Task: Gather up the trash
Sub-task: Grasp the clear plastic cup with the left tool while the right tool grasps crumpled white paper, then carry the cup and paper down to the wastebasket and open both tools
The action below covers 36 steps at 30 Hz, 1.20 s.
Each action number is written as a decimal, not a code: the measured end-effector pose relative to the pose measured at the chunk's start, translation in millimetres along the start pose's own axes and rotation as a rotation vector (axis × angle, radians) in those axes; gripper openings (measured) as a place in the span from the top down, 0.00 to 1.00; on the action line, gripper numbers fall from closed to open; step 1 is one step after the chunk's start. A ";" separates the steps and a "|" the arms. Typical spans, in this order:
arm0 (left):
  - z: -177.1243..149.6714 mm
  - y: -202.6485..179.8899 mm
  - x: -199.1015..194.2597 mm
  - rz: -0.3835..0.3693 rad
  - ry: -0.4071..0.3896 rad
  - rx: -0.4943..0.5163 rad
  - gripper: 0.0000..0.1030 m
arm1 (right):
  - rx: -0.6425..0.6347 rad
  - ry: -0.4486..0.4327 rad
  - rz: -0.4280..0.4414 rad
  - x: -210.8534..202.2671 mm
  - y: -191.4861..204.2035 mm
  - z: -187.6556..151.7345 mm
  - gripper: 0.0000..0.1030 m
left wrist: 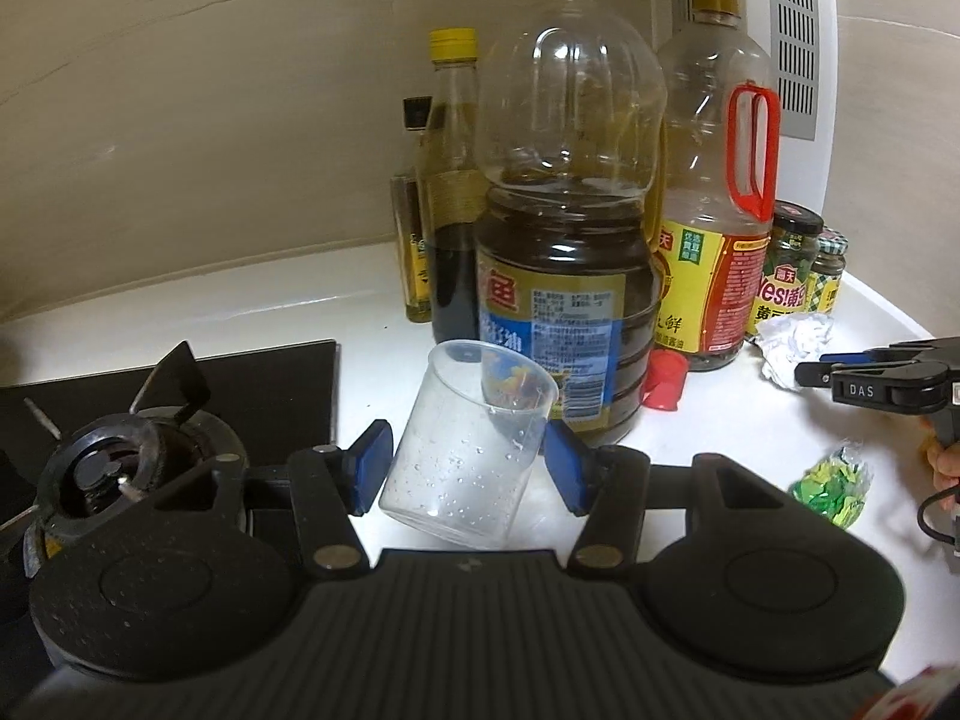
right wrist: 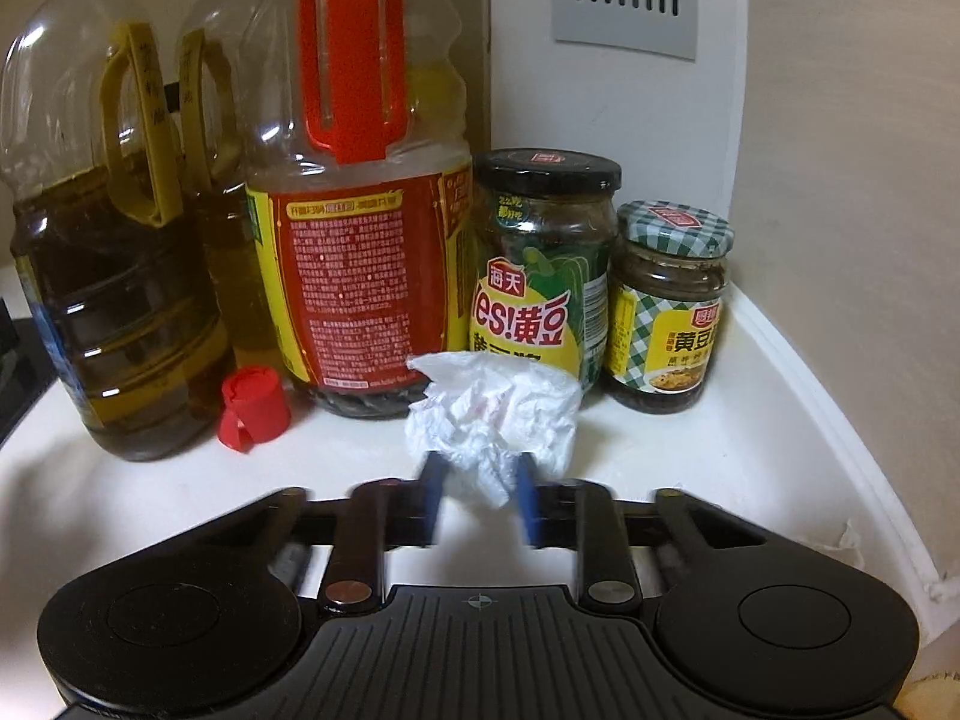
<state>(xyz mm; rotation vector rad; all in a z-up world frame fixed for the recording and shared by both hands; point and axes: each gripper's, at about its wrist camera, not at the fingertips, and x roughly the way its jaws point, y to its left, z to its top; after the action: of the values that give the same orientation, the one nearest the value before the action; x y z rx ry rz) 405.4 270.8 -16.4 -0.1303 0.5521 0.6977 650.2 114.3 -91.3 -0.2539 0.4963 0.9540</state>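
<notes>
Crumpled tissue (right wrist: 492, 414) on white counter (right wrist: 690, 450) (corner) pinched by right fingers (right wrist: 477, 495); left fingers (left wrist: 465, 471) grip cup (left wrist: 462, 438).

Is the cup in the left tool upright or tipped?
Tipped. The cup leans between the left tool's pads, its open rim angled toward the bottles.

Clear plastic cup (left wrist: 465, 441), crumpled paper (right wrist: 495, 414)

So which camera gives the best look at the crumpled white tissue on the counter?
The right wrist view: the crumpled tissue sits centre frame, large, its near edge between the right gripper's blue pads in front of the jars. The left wrist view shows the tissue only small at the right edge, just beyond the right gripper's tips.
</notes>
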 end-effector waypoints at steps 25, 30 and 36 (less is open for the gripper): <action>-35.2 -22.8 -89.6 -0.083 -0.010 -0.026 0.49 | 0.072 -0.143 0.163 -182.4 2.6 -26.6 1.00; -52.8 -39.1 -119.5 -0.128 0.013 -0.022 0.49 | 0.089 -0.121 0.206 -228.8 2.9 -54.2 1.00; -81.3 -64.3 -157.8 -0.167 0.044 -0.015 0.49 | 0.091 -0.072 0.271 -272.0 12.7 -89.2 1.00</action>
<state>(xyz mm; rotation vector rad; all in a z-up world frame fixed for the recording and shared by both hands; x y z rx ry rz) 311.5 107.2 -7.2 -0.2039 0.5712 0.5370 483.5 -110.3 -29.0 -0.0699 0.5146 1.1962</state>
